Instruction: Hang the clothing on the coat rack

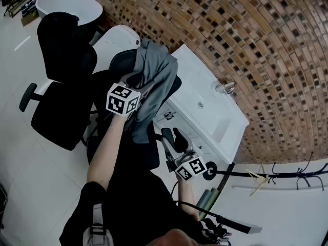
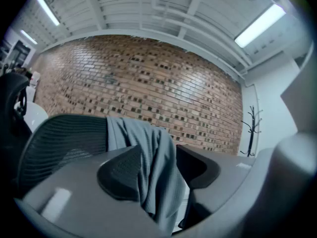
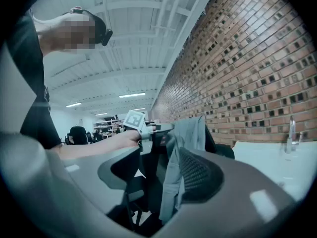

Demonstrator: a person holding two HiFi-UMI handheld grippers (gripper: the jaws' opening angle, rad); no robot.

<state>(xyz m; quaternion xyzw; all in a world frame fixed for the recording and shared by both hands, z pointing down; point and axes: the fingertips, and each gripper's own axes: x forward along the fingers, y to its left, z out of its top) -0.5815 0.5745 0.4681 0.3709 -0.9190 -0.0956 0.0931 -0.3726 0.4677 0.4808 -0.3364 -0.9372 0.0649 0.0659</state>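
A grey garment (image 1: 154, 81) hangs draped over the back of a black mesh office chair (image 1: 119, 64). My left gripper (image 1: 136, 80) reaches level into it. In the left gripper view the garment (image 2: 148, 138) hangs down between the left gripper's (image 2: 158, 153) wide-spread jaws, and the pads do not squeeze it. My right gripper (image 1: 173, 136) is lower and nearer to me, open with nothing in it. The right gripper view looks past the right gripper (image 3: 158, 155) to the garment (image 3: 190, 143) and the left hand. The black coat rack (image 1: 287, 176) stands off to the right; it also shows in the distance (image 2: 251, 128).
A white sink cabinet (image 1: 205, 104) stands against the brick wall just beyond the chair. A second black chair (image 1: 64, 60) and a white tub (image 1: 69, 1) are further left. A light wooden hanger (image 1: 258, 181) hangs on the coat rack.
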